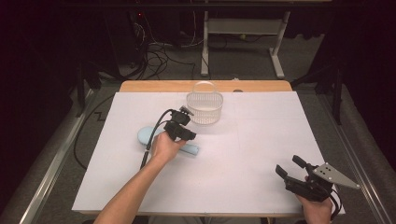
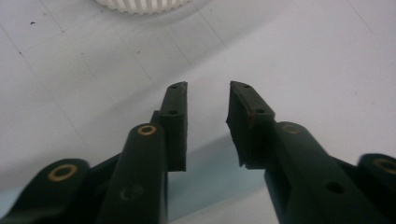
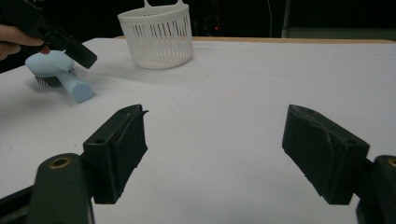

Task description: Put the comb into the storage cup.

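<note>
A light blue brush [image 1: 148, 134] lies on the white table [image 1: 233, 186], bristles down, its handle pointing right and toward me. My left gripper [image 1: 187, 136] hovers over that handle. In the left gripper view its jaws [image 2: 208, 88] stand apart, and the blue handle [image 2: 212, 179] shows low between them with no pad pressing on it. From the right gripper view the left gripper [image 3: 80, 55] sits just above the brush [image 3: 56, 65]. My right gripper [image 1: 286, 164] rests at the table's near right, its jaws [image 3: 215, 116] wide open on nothing.
A white slatted basket [image 1: 204, 108] with a thin handle stands at the far middle of the table, just beyond the left gripper; its base shows in the left gripper view [image 2: 140, 4]. The wooden table edge [image 1: 154, 86] runs behind it. Desk legs and cables lie on the floor beyond.
</note>
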A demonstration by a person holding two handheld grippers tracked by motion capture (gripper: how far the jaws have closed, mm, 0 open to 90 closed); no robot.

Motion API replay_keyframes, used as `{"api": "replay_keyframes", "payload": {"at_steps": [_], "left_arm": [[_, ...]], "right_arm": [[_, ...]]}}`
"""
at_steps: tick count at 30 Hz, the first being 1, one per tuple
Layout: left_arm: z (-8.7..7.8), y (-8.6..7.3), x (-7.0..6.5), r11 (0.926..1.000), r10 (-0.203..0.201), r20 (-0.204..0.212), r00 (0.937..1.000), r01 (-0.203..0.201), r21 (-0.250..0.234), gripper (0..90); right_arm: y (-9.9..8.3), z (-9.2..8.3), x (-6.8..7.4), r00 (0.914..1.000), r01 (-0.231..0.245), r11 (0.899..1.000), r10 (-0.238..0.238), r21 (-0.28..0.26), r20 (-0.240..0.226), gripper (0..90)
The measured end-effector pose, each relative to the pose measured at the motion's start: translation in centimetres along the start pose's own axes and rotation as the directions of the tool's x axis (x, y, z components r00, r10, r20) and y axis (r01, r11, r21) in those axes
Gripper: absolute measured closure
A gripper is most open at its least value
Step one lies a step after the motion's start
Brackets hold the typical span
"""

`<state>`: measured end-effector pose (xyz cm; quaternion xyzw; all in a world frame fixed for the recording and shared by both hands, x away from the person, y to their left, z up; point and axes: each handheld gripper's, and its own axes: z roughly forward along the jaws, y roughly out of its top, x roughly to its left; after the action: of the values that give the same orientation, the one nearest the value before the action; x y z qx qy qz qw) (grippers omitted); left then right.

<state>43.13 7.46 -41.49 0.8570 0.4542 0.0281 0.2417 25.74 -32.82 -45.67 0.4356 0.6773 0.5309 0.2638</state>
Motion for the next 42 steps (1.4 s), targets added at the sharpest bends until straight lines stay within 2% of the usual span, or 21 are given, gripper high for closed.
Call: {"api": "replay_keyframes", "payload": {"at_steps": [3,8,16,31,42], "left_arm": [[0.4,0.2,-0.2,0.9998,0.0,0.008,1.0,0.0,0.022,75.1],[1.1,0.1,-0.4,0.9981,-0.001,-0.003,1.0,0.002,0.061,83.8],[1.4,0.0,-0.6,0.9958,0.006,-0.003,1.0,-0.006,0.092,87.8],[1.9,-0.4,-0.9,0.9918,0.004,0.026,0.9997,-0.007,0.128,88.4],[1.6,-1.4,-1.1,0.9917,0.001,0.046,0.9989,-0.007,0.128,88.4]], "right_arm": [[0.0,0.0,0.0,1.0,0.002,1.0,-0.002,0.001,0.0,22.1],[0.0,0.1,0.0,1.0,0.003,1.0,-0.003,0.005,-0.001,22.1],[-0.1,0.1,0.0,1.0,0.004,1.0,-0.004,0.014,-0.002,22.1],[-0.1,0.2,0.0,0.9999,0.01,1.0,-0.01,0.021,-0.008,22.1],[-0.1,0.3,0.0,0.9999,0.011,0.999,-0.011,0.031,-0.001,22.2]]}}
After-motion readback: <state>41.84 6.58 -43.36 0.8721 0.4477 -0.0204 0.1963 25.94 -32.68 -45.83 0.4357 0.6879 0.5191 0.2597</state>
